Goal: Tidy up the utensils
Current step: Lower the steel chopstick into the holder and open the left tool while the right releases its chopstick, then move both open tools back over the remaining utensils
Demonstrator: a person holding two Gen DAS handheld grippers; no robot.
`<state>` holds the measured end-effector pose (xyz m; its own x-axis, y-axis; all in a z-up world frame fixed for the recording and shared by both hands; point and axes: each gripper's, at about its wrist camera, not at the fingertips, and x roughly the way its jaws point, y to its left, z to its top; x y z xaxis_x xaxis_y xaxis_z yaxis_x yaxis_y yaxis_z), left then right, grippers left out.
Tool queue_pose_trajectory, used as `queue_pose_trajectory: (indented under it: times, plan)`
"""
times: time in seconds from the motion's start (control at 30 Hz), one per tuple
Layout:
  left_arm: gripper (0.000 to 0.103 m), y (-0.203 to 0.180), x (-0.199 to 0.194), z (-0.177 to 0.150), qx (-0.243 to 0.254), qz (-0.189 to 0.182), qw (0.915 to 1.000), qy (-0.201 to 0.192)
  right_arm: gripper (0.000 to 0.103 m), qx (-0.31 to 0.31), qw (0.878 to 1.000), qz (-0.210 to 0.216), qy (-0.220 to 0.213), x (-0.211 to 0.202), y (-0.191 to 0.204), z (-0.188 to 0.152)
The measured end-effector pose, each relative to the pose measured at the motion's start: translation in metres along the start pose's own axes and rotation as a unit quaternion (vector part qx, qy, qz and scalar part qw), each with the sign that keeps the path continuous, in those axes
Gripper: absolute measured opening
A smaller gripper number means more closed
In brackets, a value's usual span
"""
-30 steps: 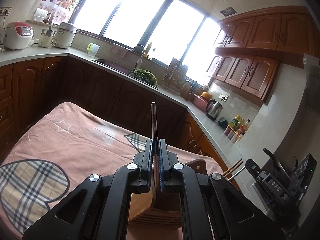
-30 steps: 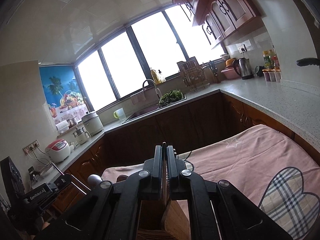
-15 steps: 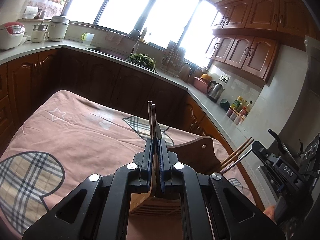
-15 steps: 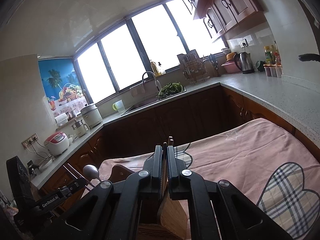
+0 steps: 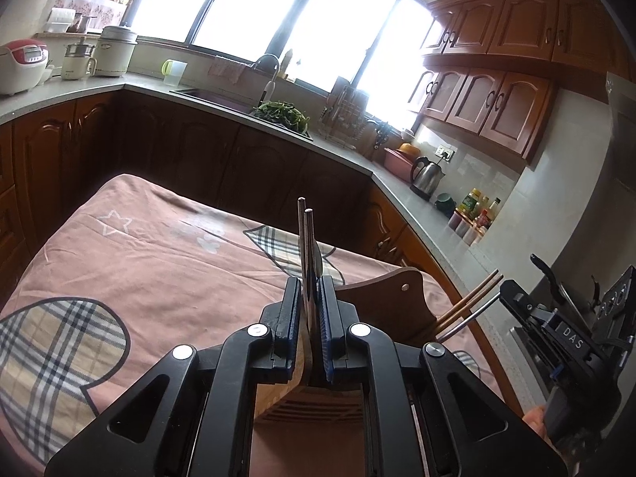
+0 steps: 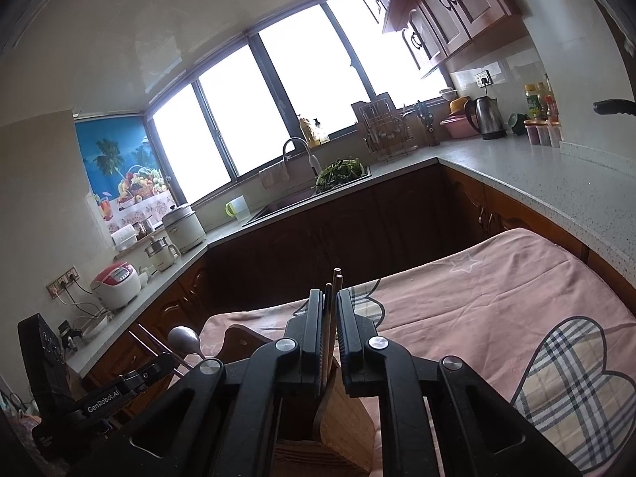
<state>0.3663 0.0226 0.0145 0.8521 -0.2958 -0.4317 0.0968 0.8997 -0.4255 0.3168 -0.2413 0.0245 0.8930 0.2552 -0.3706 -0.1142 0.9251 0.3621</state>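
My left gripper (image 5: pixel 309 284) stands over the wooden utensil holder (image 5: pixel 381 302). Two metal chopsticks (image 5: pixel 305 238) and a spoon rise upright between its jaws, which are opening; a thin gap shows beside the utensils. The right wrist view shows that spoon (image 6: pixel 185 336) sticking out of the left gripper (image 6: pixel 159 361). My right gripper (image 6: pixel 329 298) is also over the holder (image 6: pixel 346 417), its jaws opening with brown chopsticks (image 6: pixel 333 290) loose between them. At the right edge of the left wrist view, the right gripper (image 5: pixel 505 290) shows with those chopsticks (image 5: pixel 469 304) pointing into the holder.
The holder stands on a table under a pink cloth (image 5: pixel 159 262) with plaid hearts. Dark wood cabinets and a grey L-shaped counter (image 6: pixel 536 175) run behind, with a sink (image 5: pixel 222 97), kettle (image 5: pixel 427 175), rice cooker (image 6: pixel 117 284) and bottles (image 5: pixel 475 206).
Both grippers' jaws have parted slightly around their utensils. Both views have dipped toward the table, and the brown chopsticks now stick out further past the right fingertips.
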Motion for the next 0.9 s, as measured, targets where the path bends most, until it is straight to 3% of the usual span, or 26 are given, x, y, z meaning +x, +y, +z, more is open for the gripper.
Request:
queue_pose_trajectory:
  times: [0.03, 0.1, 0.13, 0.17, 0.23, 0.37, 0.4, 0.57, 0.9]
  plan:
    - [0.021, 0.001, -0.001, 0.000, -0.003, 0.000, 1.0000, 0.000, 0.017, 0.003, 1.000, 0.000, -0.001, -0.001, -0.001, 0.000]
    - [0.053, 0.004, -0.005, 0.000, -0.008, 0.005, 0.9999, -0.004, 0.040, 0.010, 1.000, 0.002, -0.006, -0.005, -0.004, 0.000]
    - [0.055, 0.005, -0.008, 0.000, -0.011, 0.007, 0.9999, -0.009, 0.057, 0.015, 1.000, 0.004, -0.011, -0.008, -0.005, 0.001]
    - [0.058, 0.006, -0.011, 0.000, -0.012, 0.009, 0.9998, -0.011, 0.065, 0.018, 1.000, 0.005, -0.014, -0.011, -0.006, 0.001]
    - [0.067, 0.007, -0.015, -0.001, -0.017, 0.008, 0.9998, -0.006, 0.069, 0.025, 0.999, 0.009, -0.018, -0.016, -0.007, 0.002]
    - [0.088, 0.010, -0.033, -0.005, -0.025, 0.003, 0.9997, -0.006, 0.097, 0.032, 0.999, 0.024, -0.024, -0.031, -0.007, 0.004]
    - [0.095, 0.010, -0.039, -0.005, -0.025, 0.003, 0.9996, -0.007, 0.099, 0.030, 0.999, 0.025, -0.027, -0.036, -0.005, 0.003]
    - [0.103, 0.013, -0.075, -0.014, -0.034, -0.002, 0.9993, -0.015, 0.103, 0.014, 0.999, 0.032, -0.031, -0.065, 0.005, 0.000]
    - [0.103, 0.012, -0.134, -0.040, -0.019, 0.006, 0.9998, -0.008, 0.103, -0.003, 0.998, 0.050, -0.026, -0.125, 0.018, -0.016]
